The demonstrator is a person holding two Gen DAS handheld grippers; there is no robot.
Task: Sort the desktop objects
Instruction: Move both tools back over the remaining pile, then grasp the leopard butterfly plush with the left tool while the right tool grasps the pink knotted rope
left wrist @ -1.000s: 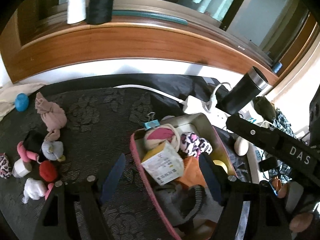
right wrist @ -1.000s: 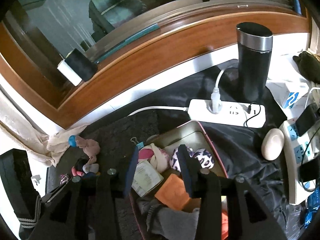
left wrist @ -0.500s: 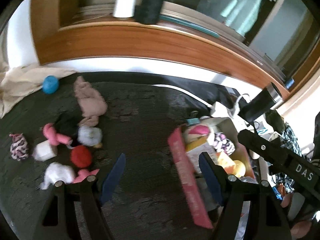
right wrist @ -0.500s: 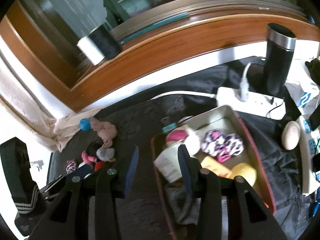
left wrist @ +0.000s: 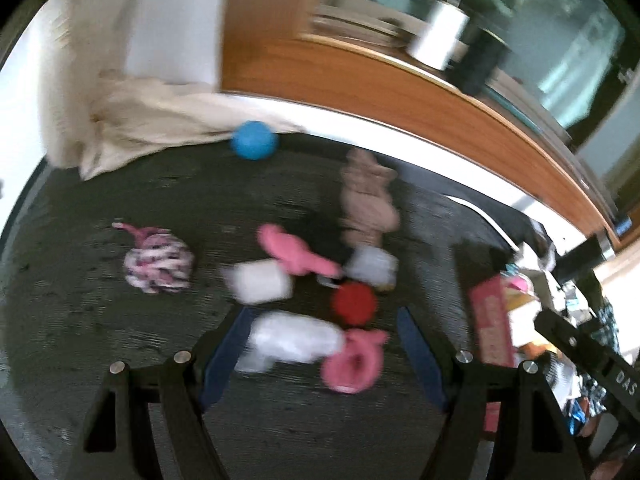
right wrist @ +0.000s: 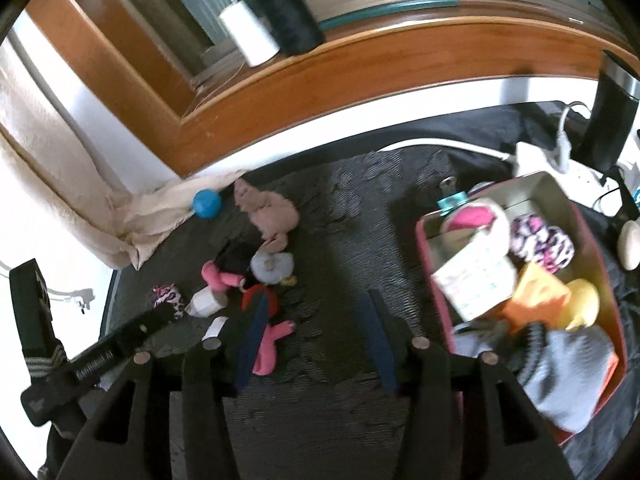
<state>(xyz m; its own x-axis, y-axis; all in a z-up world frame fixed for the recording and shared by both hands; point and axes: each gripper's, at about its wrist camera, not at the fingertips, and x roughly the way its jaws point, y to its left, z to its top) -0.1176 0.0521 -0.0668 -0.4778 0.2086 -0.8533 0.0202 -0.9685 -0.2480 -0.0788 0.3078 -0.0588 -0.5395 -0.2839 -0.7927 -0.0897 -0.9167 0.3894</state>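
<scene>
A dark patterned mat [right wrist: 360, 208] covers the desk, and behind it a white ledge meets a curved wooden window sill [right wrist: 360, 76] carrying a white thread spool [right wrist: 248, 34] and a black one [right wrist: 290, 20]. A cream cloth [right wrist: 160, 216] lies bunched at the mat's back-left corner, touching a blue ball [right wrist: 207, 203].

The pink-walled bin [right wrist: 424, 256] sits on the mat's right side, its long axis running from the near edge toward the sill. It holds a white box [right wrist: 476, 280] lying tilted, a leopard-print bundle [right wrist: 540, 240], an orange piece, something yellow and grey fabric. A power strip [right wrist: 560, 160] and a dark flask [right wrist: 612, 120] stand just behind the bin.

Left of the bin, well apart from it, loose items cluster: a beige knotted cloth [left wrist: 368, 200], a pink toy [left wrist: 296, 256], a grey ball [left wrist: 372, 264], a red ball [left wrist: 354, 304], a white roll [left wrist: 260, 282], a spotted bundle [left wrist: 158, 260], a white tuft [left wrist: 292, 340] and a pink sock [left wrist: 354, 360]. This view is blurred.

The left gripper [left wrist: 320, 360] is spread wide and empty, the tuft and sock lying between its fingers. The right gripper [right wrist: 316, 340] is likewise parted and empty over bare mat between cluster and bin.
</scene>
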